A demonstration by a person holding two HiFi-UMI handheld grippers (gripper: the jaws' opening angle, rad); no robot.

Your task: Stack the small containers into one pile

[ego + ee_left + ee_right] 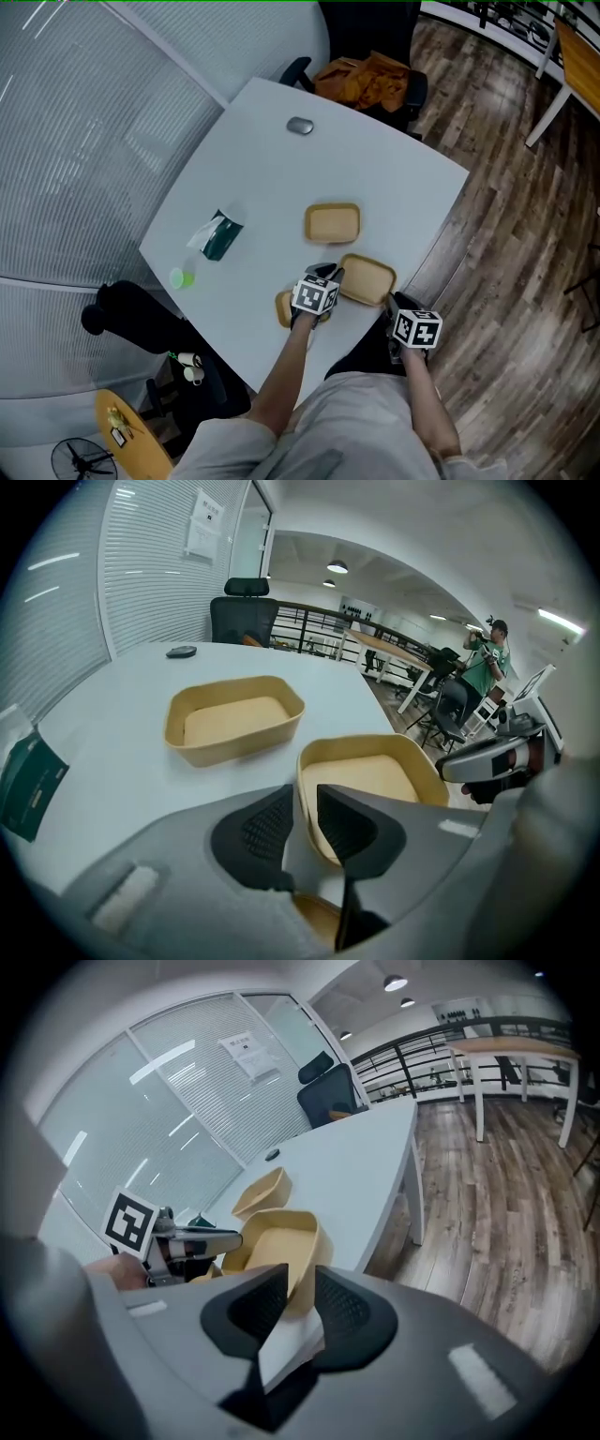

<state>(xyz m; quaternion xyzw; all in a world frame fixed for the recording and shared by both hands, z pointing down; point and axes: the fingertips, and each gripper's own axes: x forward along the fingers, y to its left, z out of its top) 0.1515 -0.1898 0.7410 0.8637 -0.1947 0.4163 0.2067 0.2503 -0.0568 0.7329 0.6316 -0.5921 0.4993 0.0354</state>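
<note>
White and curved, the desk (pixel 262 159) stands in an office with a wood floor. Three shallow tan containers lie open side up on its near right part, none yet nested. The far container (pixel 332 223) sits alone. The near container (pixel 367 278) lies close to the desk's right edge, apart from the far one. The third container (pixel 284 307) is at the near left, mostly hidden under the left hand-held gripper (pixel 302 797).

That left hand-held gripper has its jaws parted, and the left rim of the near container runs up into the gap. The pads do not look pressed on it, so it holds nothing. The right hand-held gripper (pixel 300 1274) sits at the desk's edge, its jaws likewise apart and empty, with the same container's near right wall lined up just ahead of the gap. Two tools flanking one container on opposite walls suggests a two-sided lift, probably to keep it level while it is carried over another. A dark green packet (pixel 221 236) lies well clear to the left, and a small grey object (pixel 300 126) lies well clear on the far side.
</note>
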